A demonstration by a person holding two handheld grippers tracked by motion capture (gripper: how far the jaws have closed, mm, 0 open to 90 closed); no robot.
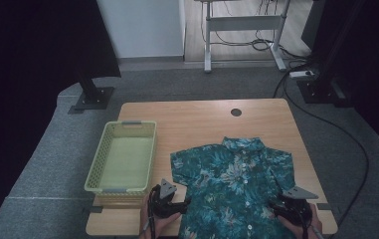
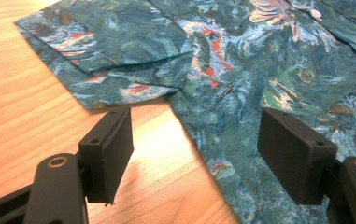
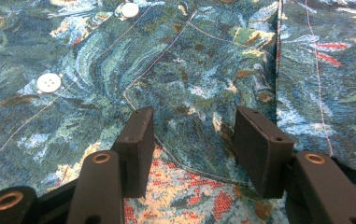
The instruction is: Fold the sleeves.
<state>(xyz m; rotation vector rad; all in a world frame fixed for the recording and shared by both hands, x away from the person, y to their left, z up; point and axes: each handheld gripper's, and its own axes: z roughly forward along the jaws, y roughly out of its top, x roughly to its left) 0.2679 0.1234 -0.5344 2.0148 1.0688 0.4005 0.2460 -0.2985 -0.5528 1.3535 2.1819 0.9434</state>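
— What sort of place is this?
— A lab or recording studio, I'd say. Black curtains hang at both sides, and a stand's metal base plate sits on grey carpet.
— Anything else?
— Cables trail over the floor to a power strip, with a height-adjustable desk frame behind the wooden table.

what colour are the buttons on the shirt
White, four-holed buttons on the teal floral shirt; they show best in the right gripper view.
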